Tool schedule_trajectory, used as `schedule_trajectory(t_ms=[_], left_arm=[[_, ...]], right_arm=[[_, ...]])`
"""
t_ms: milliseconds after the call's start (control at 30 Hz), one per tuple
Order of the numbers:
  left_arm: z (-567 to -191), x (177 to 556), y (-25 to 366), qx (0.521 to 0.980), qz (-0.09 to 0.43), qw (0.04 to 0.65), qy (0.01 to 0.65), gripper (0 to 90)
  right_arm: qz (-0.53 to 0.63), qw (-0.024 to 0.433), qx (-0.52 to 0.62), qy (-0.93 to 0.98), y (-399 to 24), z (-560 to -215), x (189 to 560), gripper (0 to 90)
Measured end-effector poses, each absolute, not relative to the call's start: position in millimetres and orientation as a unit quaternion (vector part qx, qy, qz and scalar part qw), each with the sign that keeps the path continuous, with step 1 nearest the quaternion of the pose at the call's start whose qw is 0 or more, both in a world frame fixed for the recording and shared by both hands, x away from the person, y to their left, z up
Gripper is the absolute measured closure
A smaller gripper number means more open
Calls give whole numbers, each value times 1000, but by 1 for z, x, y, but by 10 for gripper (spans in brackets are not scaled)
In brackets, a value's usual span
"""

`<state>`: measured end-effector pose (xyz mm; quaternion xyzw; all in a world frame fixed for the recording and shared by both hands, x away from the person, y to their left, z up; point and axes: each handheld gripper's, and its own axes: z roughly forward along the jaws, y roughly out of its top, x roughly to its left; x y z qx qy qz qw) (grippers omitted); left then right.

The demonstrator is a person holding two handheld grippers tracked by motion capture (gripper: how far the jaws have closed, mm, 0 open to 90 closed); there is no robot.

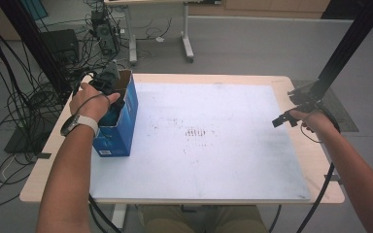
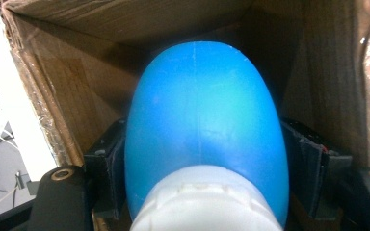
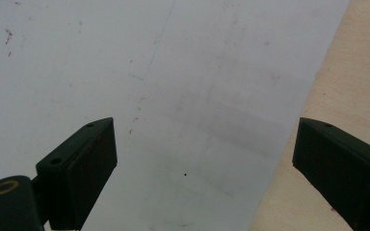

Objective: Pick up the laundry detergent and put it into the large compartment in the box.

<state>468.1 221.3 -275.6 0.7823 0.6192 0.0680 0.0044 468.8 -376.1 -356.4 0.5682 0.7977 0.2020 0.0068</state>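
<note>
A blue cardboard box (image 1: pixel 124 127) stands open-topped at the table's left edge. My left gripper (image 1: pixel 112 98) reaches down into it from above, the hand over the opening. Inside, between brown cardboard walls (image 2: pixel 72 72), a blue bottle (image 2: pixel 204 110) with a white cap (image 2: pixel 202 202) lies between the two black pads (image 2: pixel 108 168). The pads stand at its sides and a thin dark gap shows at the right one. My right gripper (image 1: pixel 279 120) hovers at the table's right edge, open and empty (image 3: pixel 204 159) over the white mat (image 3: pixel 173 72).
The white mat (image 1: pixel 204 141) covers most of the wooden table (image 1: pixel 320 165). Black frame posts rise at the far left and far right. Cables and another table's legs lie on the floor beyond.
</note>
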Motion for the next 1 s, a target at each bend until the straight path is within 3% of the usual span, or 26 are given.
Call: schedule_trajectory(t_ms=[1000], left_arm=[[-263,461,225,786,73,24,614,237]], right_arm=[[206,8,566,798,-376,-354,466,83]])
